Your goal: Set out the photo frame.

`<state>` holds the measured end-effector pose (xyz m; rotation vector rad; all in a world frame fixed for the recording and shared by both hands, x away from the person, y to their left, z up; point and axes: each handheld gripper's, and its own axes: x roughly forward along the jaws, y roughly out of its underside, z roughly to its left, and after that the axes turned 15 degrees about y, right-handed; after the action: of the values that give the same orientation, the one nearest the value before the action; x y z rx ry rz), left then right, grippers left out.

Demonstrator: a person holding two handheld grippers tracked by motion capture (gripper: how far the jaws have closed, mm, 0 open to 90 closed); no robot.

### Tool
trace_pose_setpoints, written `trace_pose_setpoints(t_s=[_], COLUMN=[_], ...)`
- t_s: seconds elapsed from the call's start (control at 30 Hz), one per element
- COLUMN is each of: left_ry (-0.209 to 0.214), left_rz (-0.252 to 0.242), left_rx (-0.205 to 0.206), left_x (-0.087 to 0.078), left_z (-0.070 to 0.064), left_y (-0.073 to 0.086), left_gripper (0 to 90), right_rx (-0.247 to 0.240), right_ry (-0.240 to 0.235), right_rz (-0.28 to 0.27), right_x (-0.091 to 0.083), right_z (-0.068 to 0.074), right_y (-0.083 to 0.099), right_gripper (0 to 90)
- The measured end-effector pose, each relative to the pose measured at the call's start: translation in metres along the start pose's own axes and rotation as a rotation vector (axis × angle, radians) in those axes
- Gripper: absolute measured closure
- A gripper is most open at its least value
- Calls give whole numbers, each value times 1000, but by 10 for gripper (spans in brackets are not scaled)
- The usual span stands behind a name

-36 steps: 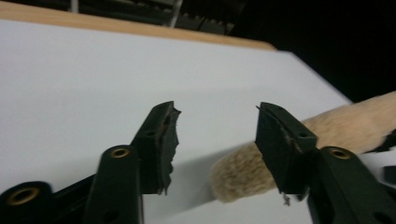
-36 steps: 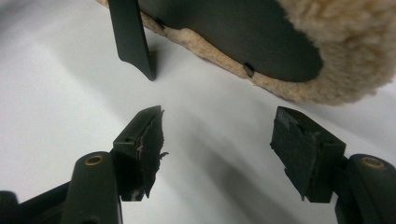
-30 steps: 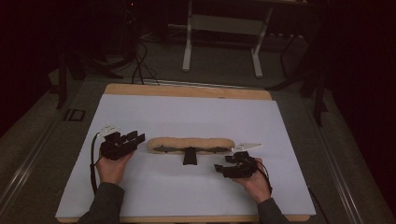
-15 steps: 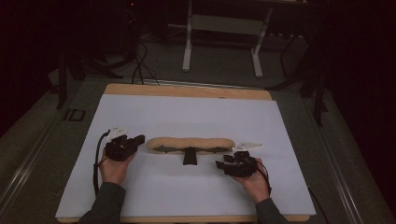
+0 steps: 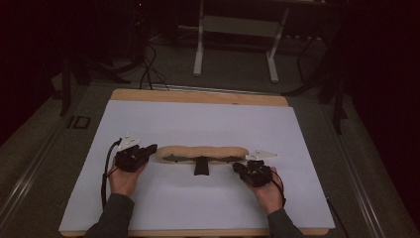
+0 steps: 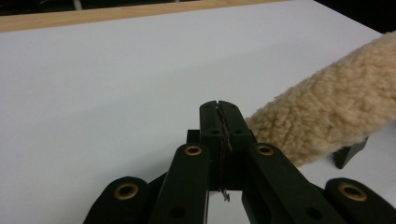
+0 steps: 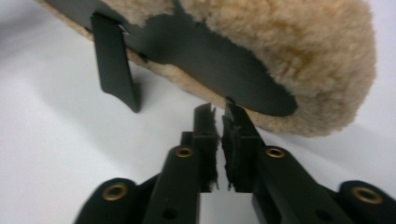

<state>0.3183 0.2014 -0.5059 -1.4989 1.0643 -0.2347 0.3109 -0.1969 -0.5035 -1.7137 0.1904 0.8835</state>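
Observation:
A long tan fleece pad [image 5: 203, 151] lies crosswise in the middle of the white sheet, with a black lining [image 7: 210, 51] along its near side and a short black tab [image 5: 200, 167] sticking out toward me. My left gripper [image 5: 151, 148] rests just off the pad's left end, jaws shut with nothing between them; in the left gripper view its tips [image 6: 218, 105] sit beside the fleece [image 6: 327, 112]. My right gripper [image 5: 236, 167] is at the pad's right end. Its tips [image 7: 218, 109] are shut to a thin slit just under the lining's edge, next to the tab [image 7: 114, 70].
The white sheet [image 5: 208, 124] covers a wooden tabletop [image 5: 198, 96]. A cable [image 5: 105, 171] trails from the left gripper along the person's wrist. Beyond the table's far edge are a white metal frame [image 5: 235, 29] and floor cables [image 5: 146, 64] in the dark.
The left hand has sunk a little toward the near edge and settled by the pad's left end. The right hand has crept slightly forward toward the pad's right end.

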Motion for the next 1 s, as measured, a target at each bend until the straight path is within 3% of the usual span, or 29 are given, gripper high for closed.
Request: trace_pose_setpoints(t_s=[0.17,0.57,0.77,1.0], left_ry=[4,4,9,10], left_rz=[5,20,24,27], left_rx=[9,25,26,29], left_x=[1,-1,-2,-3], left_z=[-1,-4,-4,-7], left_y=[0,1,1,3], left_gripper=[899,899,899,899], right_rx=[28,49,22,24], right_ry=[32,42,46,40], right_rz=[-13,-14,-1,13], right_x=[-1,2,7,8], right_z=[-4,-5,-2,-4], right_y=[-2,-5,-8,-11], right_gripper=[894,895,895,893])
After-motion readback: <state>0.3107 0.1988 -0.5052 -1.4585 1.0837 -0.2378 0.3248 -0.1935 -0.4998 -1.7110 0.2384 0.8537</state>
